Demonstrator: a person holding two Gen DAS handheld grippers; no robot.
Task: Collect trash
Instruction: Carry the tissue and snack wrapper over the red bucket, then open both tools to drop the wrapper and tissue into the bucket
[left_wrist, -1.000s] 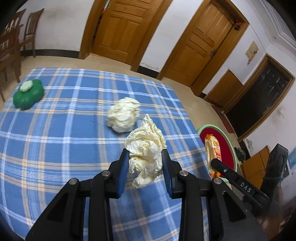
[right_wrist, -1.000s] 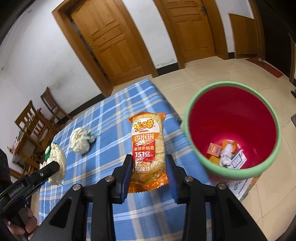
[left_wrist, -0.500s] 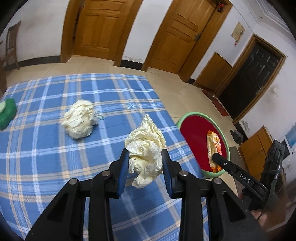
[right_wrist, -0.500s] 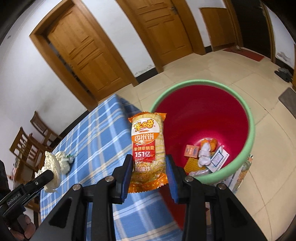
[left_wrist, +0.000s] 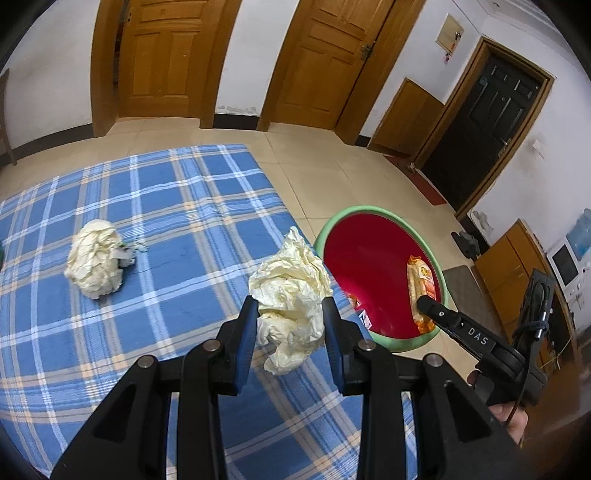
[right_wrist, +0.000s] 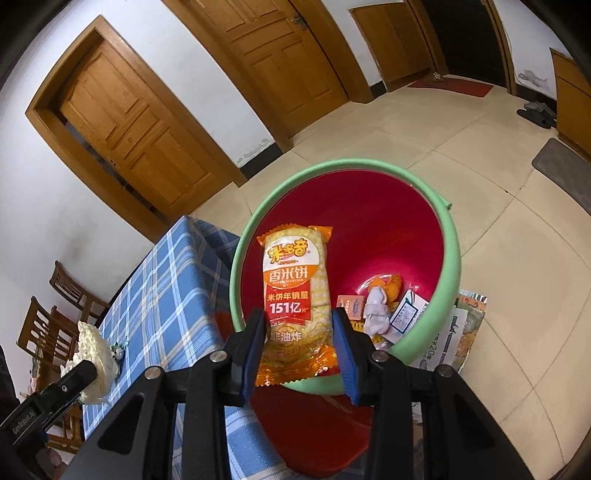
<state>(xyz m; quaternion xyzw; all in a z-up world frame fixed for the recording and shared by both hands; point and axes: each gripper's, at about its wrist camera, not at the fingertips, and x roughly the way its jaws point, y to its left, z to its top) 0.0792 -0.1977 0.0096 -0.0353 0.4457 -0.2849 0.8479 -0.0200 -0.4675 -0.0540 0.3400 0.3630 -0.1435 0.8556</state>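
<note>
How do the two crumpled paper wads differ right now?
The held paper wad is clamped in the left tongs above the tablecloth; the loose paper wad lies on it, untouched. The held one looks loosely crumpled with a peak; the loose one is a rounder ball with small scraps beside it. Both are cream-coloured crumpled paper.

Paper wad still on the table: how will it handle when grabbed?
The loose paper wad looks crumpled and airy, so it is probably light and will squash between the fingers. Its rounded shape may let it scoot or roll on the tablecloth if nudged. Likely not fragile.
</note>
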